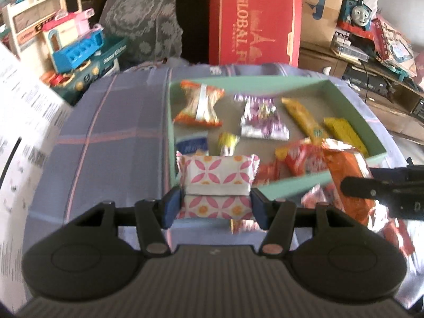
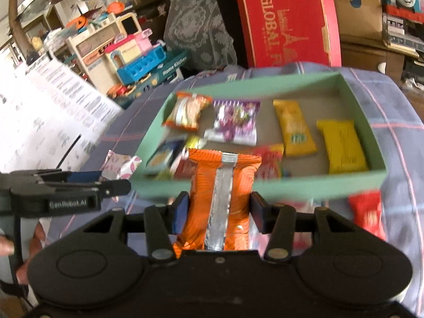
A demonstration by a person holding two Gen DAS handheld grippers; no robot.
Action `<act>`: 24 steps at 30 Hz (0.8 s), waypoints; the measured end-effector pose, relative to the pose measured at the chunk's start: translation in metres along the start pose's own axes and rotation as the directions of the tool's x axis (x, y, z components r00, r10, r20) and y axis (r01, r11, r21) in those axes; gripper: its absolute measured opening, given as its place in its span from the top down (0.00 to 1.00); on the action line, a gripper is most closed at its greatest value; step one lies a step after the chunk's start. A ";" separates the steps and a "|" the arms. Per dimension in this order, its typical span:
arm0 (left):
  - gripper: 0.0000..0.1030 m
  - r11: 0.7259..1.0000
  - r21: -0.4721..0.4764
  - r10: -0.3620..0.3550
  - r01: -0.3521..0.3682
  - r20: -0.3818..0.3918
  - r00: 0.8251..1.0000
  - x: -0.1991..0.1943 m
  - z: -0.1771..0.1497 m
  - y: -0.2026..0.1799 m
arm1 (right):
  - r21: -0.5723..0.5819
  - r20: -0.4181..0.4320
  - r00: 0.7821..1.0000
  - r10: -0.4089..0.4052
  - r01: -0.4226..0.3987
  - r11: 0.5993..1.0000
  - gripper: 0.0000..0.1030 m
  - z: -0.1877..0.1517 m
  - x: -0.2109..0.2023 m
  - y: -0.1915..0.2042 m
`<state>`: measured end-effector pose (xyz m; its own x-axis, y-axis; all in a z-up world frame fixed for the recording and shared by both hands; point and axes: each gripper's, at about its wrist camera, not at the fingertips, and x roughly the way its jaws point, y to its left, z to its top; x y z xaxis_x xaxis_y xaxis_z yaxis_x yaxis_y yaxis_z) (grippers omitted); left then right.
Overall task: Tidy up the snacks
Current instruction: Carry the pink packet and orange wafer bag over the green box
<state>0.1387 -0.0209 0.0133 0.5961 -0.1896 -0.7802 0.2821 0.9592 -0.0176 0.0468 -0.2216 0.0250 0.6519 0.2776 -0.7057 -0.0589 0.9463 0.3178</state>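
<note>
My left gripper [image 1: 216, 208] is shut on a white snack packet with pink petal print [image 1: 216, 176], held just in front of the near wall of a green tray [image 1: 291, 184]. My right gripper [image 2: 217, 213] is shut on an orange snack packet with a silver seam [image 2: 221, 185], held in front of the tray's near wall [image 2: 304, 185]. Each gripper shows in the other's view: the right one [image 1: 355, 188] with its orange packet [image 1: 347, 175], the left one [image 2: 116, 184] with its pink packet [image 2: 120, 165]. Several snacks lie in the tray.
The tray sits on a blue checked cloth [image 1: 111, 137]. A red packet [image 2: 367, 213] lies on the cloth right of my right gripper. A red box [image 1: 254, 18], toy kitchen [image 1: 76, 39] and printed sheet [image 2: 53, 100] stand behind and left.
</note>
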 end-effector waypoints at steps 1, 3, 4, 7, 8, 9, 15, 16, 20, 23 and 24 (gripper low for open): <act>0.46 1.000 0.002 -0.001 0.001 -0.001 1.000 0.005 0.009 -0.001 | 0.008 0.001 1.000 -0.001 0.001 1.000 0.53 0.011 0.005 -0.003; 0.46 1.000 0.005 0.007 -0.007 -0.001 1.000 0.018 0.025 -0.003 | 0.020 0.001 1.000 -0.008 0.008 1.000 0.53 0.028 0.015 -0.009; 0.46 1.000 0.007 0.013 -0.013 -0.002 1.000 0.024 0.034 -0.004 | 0.025 0.000 1.000 -0.012 0.012 1.000 0.53 0.036 0.022 -0.013; 0.46 1.000 -0.003 0.021 -0.021 -0.010 1.000 0.047 0.059 -0.003 | 0.039 -0.001 1.000 -0.025 0.025 0.999 0.53 0.062 0.042 -0.024; 0.46 1.000 -0.007 0.022 -0.022 -0.014 1.000 0.054 0.066 -0.003 | 0.045 -0.001 0.999 -0.032 0.032 0.998 0.53 0.069 0.050 -0.027; 0.46 1.000 -0.008 0.023 -0.023 -0.017 1.000 0.061 0.072 -0.003 | 0.051 0.000 0.999 -0.038 0.038 0.998 0.53 0.076 0.056 -0.031; 0.46 1.000 -0.014 0.025 -0.025 -0.029 0.999 0.099 0.102 -0.009 | 0.076 -0.009 0.998 -0.066 0.066 0.995 0.52 0.105 0.089 -0.050; 0.46 1.000 -0.019 0.022 -0.023 -0.031 0.999 0.104 0.105 -0.010 | 0.077 -0.013 0.998 -0.069 0.070 0.995 0.52 0.108 0.094 -0.053; 0.44 0.999 -0.022 0.030 -0.031 -0.042 0.999 0.124 0.114 -0.013 | 0.081 -0.026 0.997 -0.075 0.077 0.994 0.52 0.112 0.109 -0.060; 0.19 0.996 -0.036 0.075 -0.077 -0.042 0.996 0.133 0.117 -0.014 | 0.079 -0.036 0.997 -0.063 0.066 0.995 0.45 0.113 0.119 -0.059; 0.02 0.993 -0.040 0.105 -0.107 -0.043 0.994 0.133 0.115 -0.014 | 0.079 -0.037 0.998 -0.060 0.062 0.995 0.30 0.112 0.122 -0.059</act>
<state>0.3004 -0.0840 -0.0184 0.5896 -0.0787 -0.8039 0.1867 0.9816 0.0408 0.2147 -0.2617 -0.0086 0.6262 0.2266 -0.7460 0.0418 0.9457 0.3223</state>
